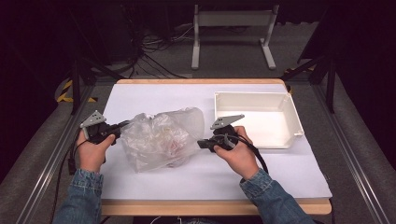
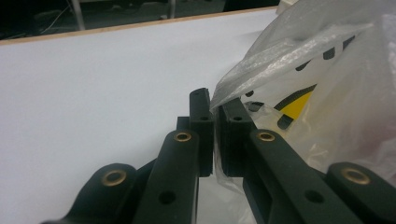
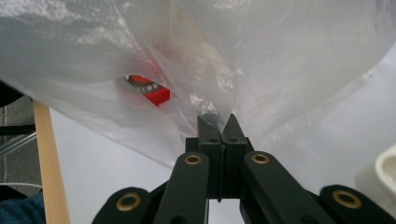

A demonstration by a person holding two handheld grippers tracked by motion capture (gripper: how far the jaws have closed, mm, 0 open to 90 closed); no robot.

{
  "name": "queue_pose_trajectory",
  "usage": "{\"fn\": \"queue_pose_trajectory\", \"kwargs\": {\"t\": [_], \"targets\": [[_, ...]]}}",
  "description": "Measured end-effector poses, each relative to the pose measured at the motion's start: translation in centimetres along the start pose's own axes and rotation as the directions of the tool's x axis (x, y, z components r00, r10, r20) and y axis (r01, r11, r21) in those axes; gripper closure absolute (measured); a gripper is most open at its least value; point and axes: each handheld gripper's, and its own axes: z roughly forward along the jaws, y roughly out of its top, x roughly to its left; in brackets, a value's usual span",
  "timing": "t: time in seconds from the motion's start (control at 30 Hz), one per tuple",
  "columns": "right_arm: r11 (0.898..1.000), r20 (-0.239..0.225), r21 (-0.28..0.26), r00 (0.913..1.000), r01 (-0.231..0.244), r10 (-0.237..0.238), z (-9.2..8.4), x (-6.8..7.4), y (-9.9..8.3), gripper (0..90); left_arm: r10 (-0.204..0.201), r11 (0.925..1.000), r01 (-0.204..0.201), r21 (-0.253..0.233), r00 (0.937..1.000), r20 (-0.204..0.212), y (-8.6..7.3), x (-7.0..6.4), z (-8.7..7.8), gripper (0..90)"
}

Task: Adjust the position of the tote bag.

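1. A crumpled clear plastic bag (image 1: pixel 161 137) lies on the white table surface (image 1: pixel 205 172), left of centre, with something pale bunched inside (contents not identifiable from the high view).
2. The left gripper (image 1: pixel 122 125), held in the person's left hand (image 1: pixel 91 149), meets the bag's left edge. In the left gripper view its jaws stand nearly together, a thin slit between them, with a pointed fold of the bag film (image 2: pixel 243 77) pinched at the tips (image 2: pixel 215 107).
3. Through the film in that view: yellow and black printing on something inside (image 2: pixel 296 103), not legible.
4. The right gripper (image 1: pixel 201 143), in the person's right hand (image 1: pixel 240 154), touches the bag's right edge. In the right gripper view the jaws are pressed flat together, clamped on a gather of film (image 3: pixel 219 123).
5. A red item (image 3: pixel 152 91) shows through the bag in that view, up and left of the jaw tips.
6. A white rectangular plastic bin (image 1: pixel 294 119) sits at the table's right, near the far edge, just beside the right hand. Its interior looks empty.
7. Open room: bare white surface along the near edge between the forearms, and behind the bag up to the far wooden rim (image 1: pixel 201 81).
8. The bag's left side lies near the table's left edge; the left hand sits just at that edge.
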Motion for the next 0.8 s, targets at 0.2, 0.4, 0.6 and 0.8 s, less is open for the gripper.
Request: {"fn": "queue_pose_trajectory", "kwargs": {"t": [0.2,0.4,0.6,0.8], "targets": [[0.998,0.001,0.054,0.9998,-0.018,0.018,0.1,-0.3,-0.9,89.8,-0.007,0.9997,0.008,0.022,0.9997,-0.024,-0.5,0.3,0.0,85.2],[0.993,-0.006,0.114,0.9997,-0.021,0.022,0.3,-0.2,-2.1,81.5,-0.001,0.9988,0.002,0.049,0.9999,-0.017,-0.7,0.2,0.0,82.8],[0.996,0.015,0.029,0.9958,0.09,-0.09,-1.1,0.8,-1.7,28.6,0.006,0.9998,-0.006,0.02,0.9999,0.011,-0.4,-0.6,-0.7,72.3],[0.983,0.004,-0.061,0.9845,0.175,-0.175,-2.7,2.1,-0.9,13.4,0.016,0.9994,-0.015,-0.031,0.9993,0.034,0.4,-1.7,-2.2,59.5]]}}
